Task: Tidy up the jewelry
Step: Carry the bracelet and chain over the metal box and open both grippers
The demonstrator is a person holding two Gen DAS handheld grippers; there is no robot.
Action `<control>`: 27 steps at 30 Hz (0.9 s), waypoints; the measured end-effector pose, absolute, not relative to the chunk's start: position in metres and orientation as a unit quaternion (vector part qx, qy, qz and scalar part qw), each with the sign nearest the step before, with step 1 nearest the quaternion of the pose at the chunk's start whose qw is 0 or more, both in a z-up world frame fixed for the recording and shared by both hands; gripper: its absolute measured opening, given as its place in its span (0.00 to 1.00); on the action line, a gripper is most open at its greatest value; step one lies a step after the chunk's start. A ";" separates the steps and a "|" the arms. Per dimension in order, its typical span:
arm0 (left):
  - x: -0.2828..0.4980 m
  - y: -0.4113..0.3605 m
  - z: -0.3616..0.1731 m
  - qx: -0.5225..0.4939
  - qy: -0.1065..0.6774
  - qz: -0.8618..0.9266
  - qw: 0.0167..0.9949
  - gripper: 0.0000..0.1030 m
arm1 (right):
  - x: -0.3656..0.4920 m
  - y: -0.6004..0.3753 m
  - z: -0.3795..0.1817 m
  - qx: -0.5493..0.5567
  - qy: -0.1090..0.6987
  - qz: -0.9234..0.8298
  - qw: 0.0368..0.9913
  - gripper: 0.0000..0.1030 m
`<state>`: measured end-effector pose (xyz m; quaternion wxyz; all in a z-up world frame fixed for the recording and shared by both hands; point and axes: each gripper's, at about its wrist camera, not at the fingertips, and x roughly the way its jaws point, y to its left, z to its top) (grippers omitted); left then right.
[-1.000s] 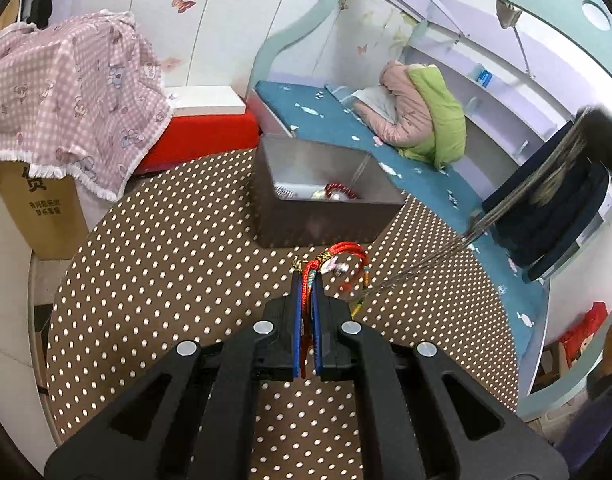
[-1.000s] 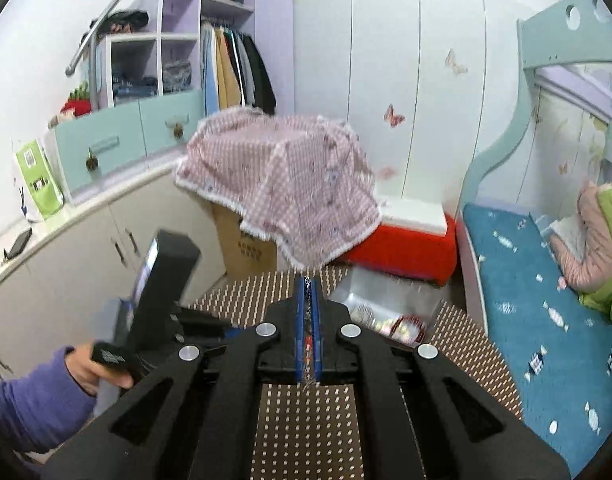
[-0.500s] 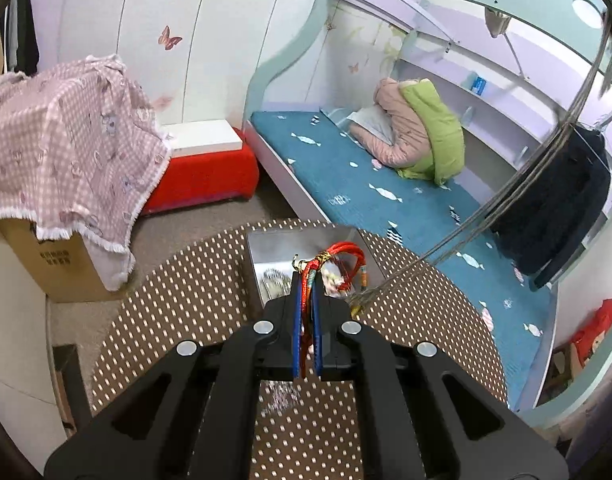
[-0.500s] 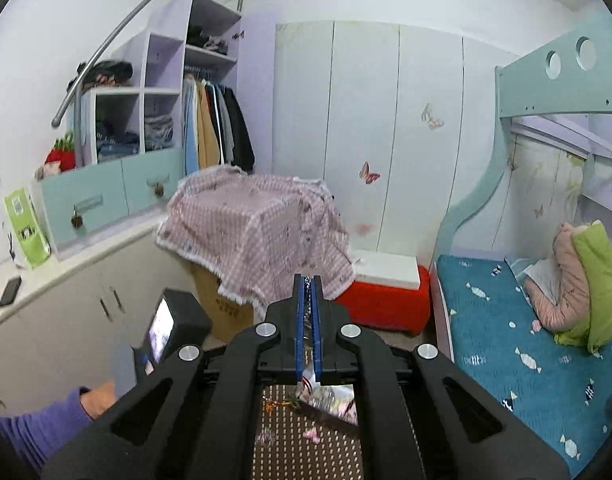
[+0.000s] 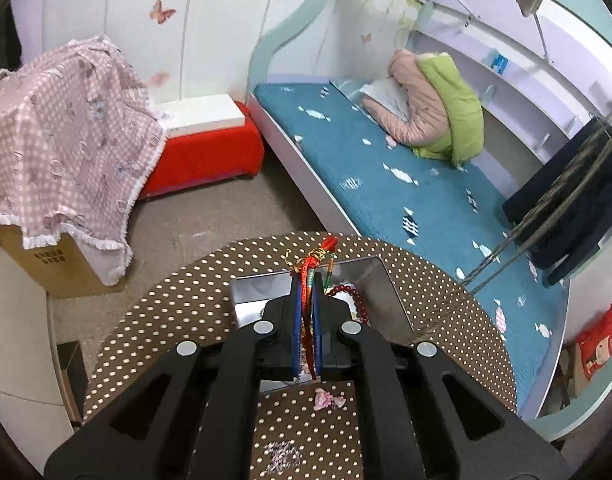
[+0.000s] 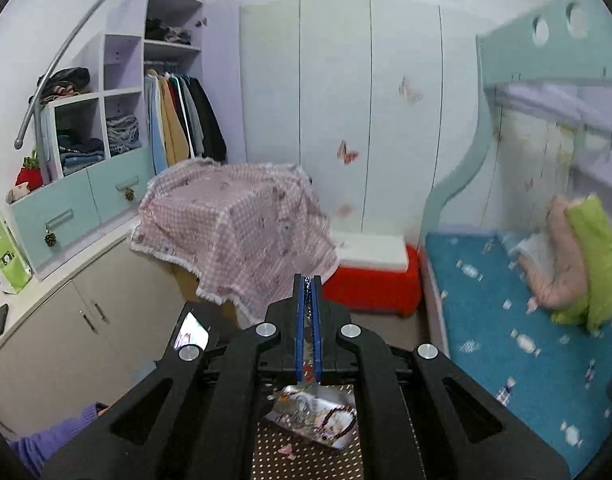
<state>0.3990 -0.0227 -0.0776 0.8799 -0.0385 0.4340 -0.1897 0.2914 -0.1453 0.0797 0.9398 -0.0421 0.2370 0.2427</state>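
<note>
Left gripper [image 5: 306, 280]: clamped on a red cord bracelet [image 5: 310, 266], above the metal box [image 5: 379, 276] on the polka-dot table [image 5: 178, 304]. Right gripper [image 6: 306, 284]: clamped on a thin chain [image 6: 306, 300]. Far left: cardboard carton [image 5: 46, 258], black print too small to read.

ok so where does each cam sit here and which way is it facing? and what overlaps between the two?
Left wrist: on the left gripper, angled down at the dotted table, silver box and bed; shut on a red cord.
Right wrist: on the right gripper, facing the wardrobe and wall; shut on a thin chain; purple sleeve low left.
Shared: silver box, pink cloth, red box, bed.
</note>
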 end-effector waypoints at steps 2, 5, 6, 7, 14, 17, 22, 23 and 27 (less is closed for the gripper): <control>0.402 -0.027 -0.088 -0.035 0.438 -0.192 0.877 0.05 | 0.300 -0.147 0.062 -0.038 0.254 0.242 0.935 0.02; 0.409 -0.031 -0.100 -0.033 0.447 -0.191 0.873 0.05 | 0.307 -0.152 0.045 -0.033 0.271 0.242 0.931 0.02; 0.412 -0.032 -0.106 -0.034 0.451 -0.191 0.871 0.05 | 0.310 -0.153 0.040 -0.031 0.275 0.241 0.930 0.02; 0.414 -0.033 -0.110 -0.033 0.453 -0.188 0.871 0.05 | 0.311 -0.154 0.037 -0.027 0.279 0.242 0.929 0.02; 0.417 -0.031 -0.129 -0.034 0.456 -0.178 0.871 0.40 | 0.324 -0.156 -0.010 -0.027 0.335 0.244 0.910 0.02; 0.414 -0.028 -0.130 -0.032 0.454 -0.179 0.872 0.40 | 0.329 -0.158 -0.038 -0.020 0.364 0.242 0.899 0.02; 0.403 -0.021 -0.127 -0.034 0.444 -0.177 0.878 0.51 | 0.333 -0.163 -0.069 -0.003 0.398 0.233 0.887 0.06; 0.398 -0.021 -0.125 -0.034 0.440 -0.178 0.880 0.52 | 0.332 -0.164 -0.071 -0.002 0.402 0.233 0.886 0.06; 0.375 -0.010 -0.112 -0.028 0.414 -0.172 0.893 0.62 | 0.321 -0.166 -0.069 0.000 0.400 0.237 0.885 0.11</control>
